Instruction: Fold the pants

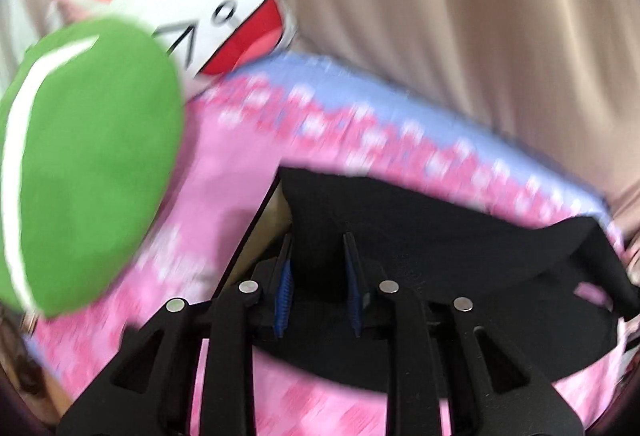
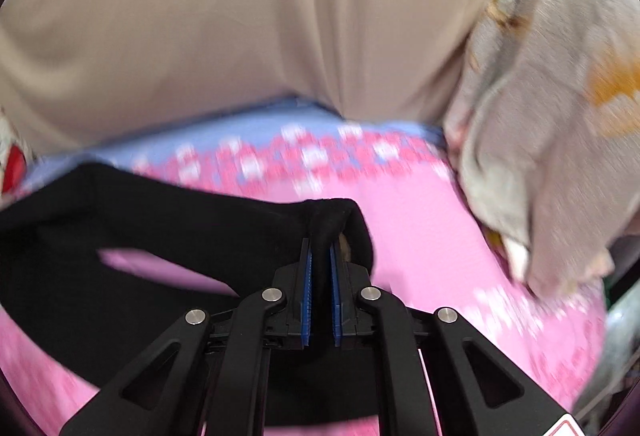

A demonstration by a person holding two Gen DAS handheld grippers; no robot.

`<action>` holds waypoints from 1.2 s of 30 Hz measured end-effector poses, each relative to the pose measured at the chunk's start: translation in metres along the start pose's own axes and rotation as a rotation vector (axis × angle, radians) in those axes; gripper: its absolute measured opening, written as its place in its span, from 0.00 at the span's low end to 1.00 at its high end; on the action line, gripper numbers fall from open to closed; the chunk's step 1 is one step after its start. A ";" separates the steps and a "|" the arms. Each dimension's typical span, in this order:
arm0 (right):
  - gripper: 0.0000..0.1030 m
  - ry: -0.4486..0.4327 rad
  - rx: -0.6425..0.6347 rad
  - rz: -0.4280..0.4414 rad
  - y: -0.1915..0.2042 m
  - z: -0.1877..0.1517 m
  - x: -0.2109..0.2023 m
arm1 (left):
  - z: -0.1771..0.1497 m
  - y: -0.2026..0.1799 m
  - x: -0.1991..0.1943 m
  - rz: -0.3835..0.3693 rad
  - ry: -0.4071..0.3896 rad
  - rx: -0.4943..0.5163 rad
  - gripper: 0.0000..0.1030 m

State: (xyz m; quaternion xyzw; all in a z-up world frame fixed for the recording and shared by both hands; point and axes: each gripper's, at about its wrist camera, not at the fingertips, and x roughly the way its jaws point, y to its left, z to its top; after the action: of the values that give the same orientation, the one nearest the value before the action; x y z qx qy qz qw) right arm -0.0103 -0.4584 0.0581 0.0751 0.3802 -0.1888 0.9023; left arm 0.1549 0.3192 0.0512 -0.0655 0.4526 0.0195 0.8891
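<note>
both grippers hold the black pants point(image 2: 160, 220) above the pink bedsheet point(image 2: 420, 236)

left gripper point(image 1: 318, 256) and right gripper point(image 2: 320, 256) are each clamped on a pants edge; better to carry both at same height, cloth tight between, and lay it flat.

Counted: one pair of black pants point(image 1: 440, 220); two grippers, left point(image 1: 318, 240) and right point(image 2: 320, 244); one pink bedsheet point(image 2: 420, 236); one green cushion point(image 1: 92, 156); one cat-face pillow point(image 1: 208, 8); one beige curtain point(image 2: 240, 36); one floral blanket point(image 2: 552, 116).
</note>
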 end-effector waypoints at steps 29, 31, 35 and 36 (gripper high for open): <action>0.62 0.053 0.031 0.074 0.100 -0.095 -0.038 | -0.046 0.018 0.027 0.027 0.145 -0.198 0.14; 0.62 0.076 0.083 0.107 0.096 -0.093 -0.028 | -0.056 0.012 0.032 0.041 0.178 -0.179 0.15; 0.62 0.061 0.178 0.166 0.076 -0.088 -0.033 | -0.067 0.002 -0.010 0.033 0.082 -0.182 0.18; 0.62 0.061 0.205 0.177 0.068 -0.085 -0.034 | -0.071 -0.004 -0.024 0.010 0.058 -0.176 0.21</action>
State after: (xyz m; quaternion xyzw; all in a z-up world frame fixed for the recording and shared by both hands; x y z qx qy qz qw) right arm -0.0610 -0.3627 0.0222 0.2058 0.3781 -0.1440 0.8911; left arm 0.0845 0.3065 0.0297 -0.1418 0.4749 0.0616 0.8663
